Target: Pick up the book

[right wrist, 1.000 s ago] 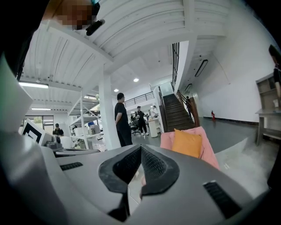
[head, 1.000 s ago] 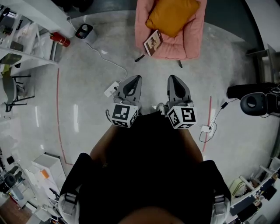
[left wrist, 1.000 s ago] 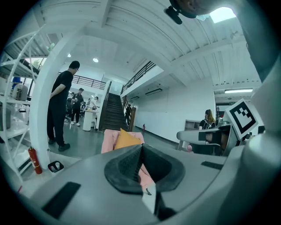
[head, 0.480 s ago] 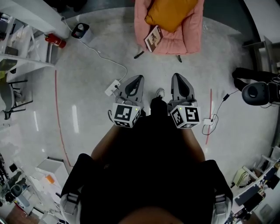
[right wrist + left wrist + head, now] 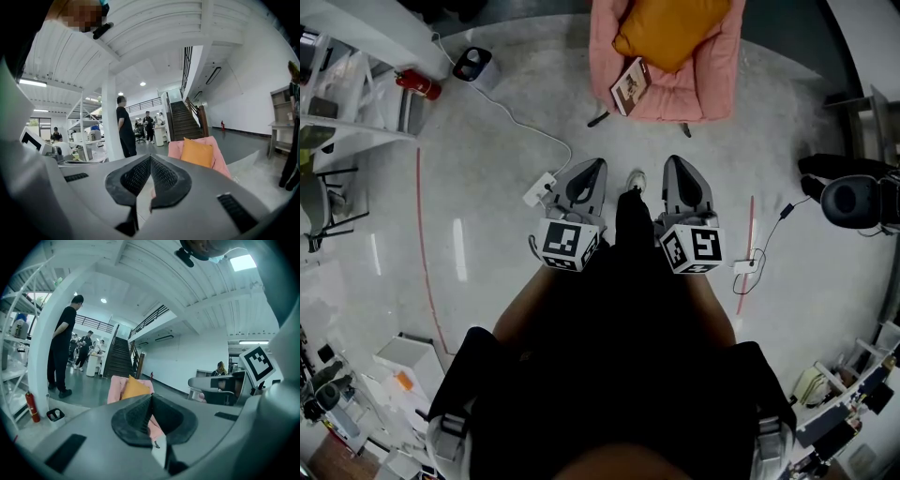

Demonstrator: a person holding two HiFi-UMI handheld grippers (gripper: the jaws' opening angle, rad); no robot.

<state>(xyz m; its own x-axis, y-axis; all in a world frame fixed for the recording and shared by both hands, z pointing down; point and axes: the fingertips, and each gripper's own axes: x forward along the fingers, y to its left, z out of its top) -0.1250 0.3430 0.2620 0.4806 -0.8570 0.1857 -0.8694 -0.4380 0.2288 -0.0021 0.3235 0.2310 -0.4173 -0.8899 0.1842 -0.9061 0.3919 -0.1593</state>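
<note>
Holding the left gripper (image 5: 585, 180) and right gripper (image 5: 682, 180) with fingers (image 5: 136, 418) pressed together on nothing, I judge the pickup not yet begun: the book (image 5: 629, 86) lies at the left edge of the pink armchair (image 5: 712, 94) seat, beside the orange cushion (image 5: 670, 28), well apart from both.

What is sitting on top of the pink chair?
An orange cushion rests on the pink chair, and a book lies on the seat beside it, near one edge. Whatever is under the cushion is covered.

book (image 5: 629, 86) | closed, cover up | on pink armchair (image 5: 712, 94) seat, beside orange cushion (image 5: 670, 28)
</note>
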